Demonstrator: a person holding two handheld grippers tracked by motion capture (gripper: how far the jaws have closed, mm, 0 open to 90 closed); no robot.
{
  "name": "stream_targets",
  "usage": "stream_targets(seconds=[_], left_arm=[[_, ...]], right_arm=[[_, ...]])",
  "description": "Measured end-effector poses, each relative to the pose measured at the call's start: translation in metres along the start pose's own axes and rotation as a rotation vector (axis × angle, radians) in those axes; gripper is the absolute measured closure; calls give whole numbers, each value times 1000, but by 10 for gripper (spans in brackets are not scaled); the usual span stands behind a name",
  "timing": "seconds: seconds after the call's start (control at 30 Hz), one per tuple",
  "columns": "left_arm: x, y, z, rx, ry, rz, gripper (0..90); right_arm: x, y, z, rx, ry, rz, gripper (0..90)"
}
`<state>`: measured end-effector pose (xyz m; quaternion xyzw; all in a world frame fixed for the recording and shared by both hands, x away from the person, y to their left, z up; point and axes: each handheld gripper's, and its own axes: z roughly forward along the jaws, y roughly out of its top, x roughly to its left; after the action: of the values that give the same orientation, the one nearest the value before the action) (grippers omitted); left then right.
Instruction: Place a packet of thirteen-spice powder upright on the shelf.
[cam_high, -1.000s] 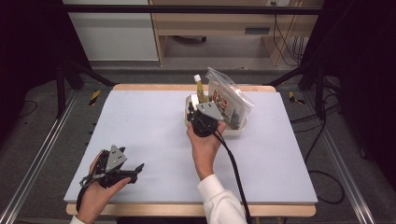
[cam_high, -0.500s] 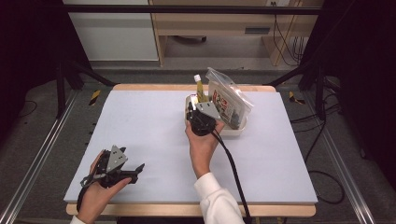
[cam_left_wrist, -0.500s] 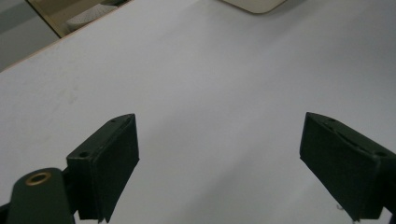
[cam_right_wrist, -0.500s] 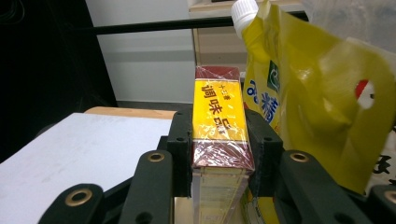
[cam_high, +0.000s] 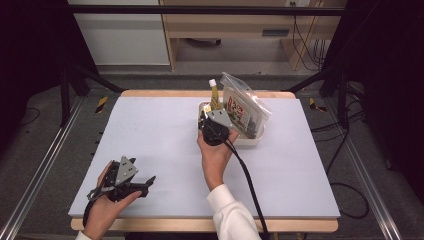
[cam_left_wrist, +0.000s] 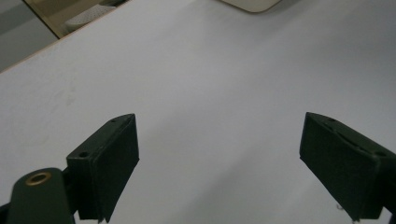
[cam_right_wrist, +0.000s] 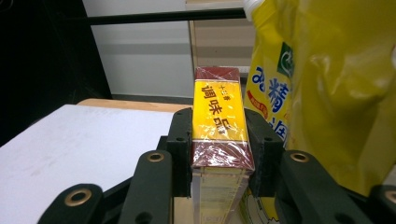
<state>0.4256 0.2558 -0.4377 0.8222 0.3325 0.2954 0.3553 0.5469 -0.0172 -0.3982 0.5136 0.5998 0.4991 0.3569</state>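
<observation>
seasoning box (cam_right_wrist: 219, 123), yellow face with red ends, film-wrapped: pinched between the two jaws of my right gripper (cam_right_wrist: 219, 140), centre of the right gripper view. yellow pouch (cam_right_wrist: 322, 88) stands just beside it, taking the right half of that frame; white table (cam_right_wrist: 70, 149) lies at lower left.

high view: right gripper (cam_high: 214, 121) sits at the near left corner of the white tray (cam_high: 250, 140), centre of the frame, slightly right. clear bag (cam_high: 243, 107) and the white-capped yellow pouch (cam_high: 215, 95) stand in the tray. the box itself is hidden under my gripper here. my left gripper (cam_high: 142, 184) rests in my hand at lower left, well apart from the tray, on the bare table (cam_high: 150, 130).

left gripper view: jaws spread wide, nothing between them; bare table below, a corner of the tray (cam_left_wrist: 247, 4) at the top edge.

status, as i judge it: grasp on the box is made. whether it is going in or coming out of the tray i cannot tell; lifting or releasing is left, as are the other packets if they are to move.
</observation>
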Motion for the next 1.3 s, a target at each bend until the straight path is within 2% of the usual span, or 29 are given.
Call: stream_targets(seconds=[0.6, 1.3], left_arm=[[-1, 0, 2, 2, -3, 1, 116], [-1, 0, 2, 6, -4, -3, 115]], right_arm=[[-4, -6, 13, 69, 21, -13, 658], [-3, -11, 20, 102, 22, -17, 639]])
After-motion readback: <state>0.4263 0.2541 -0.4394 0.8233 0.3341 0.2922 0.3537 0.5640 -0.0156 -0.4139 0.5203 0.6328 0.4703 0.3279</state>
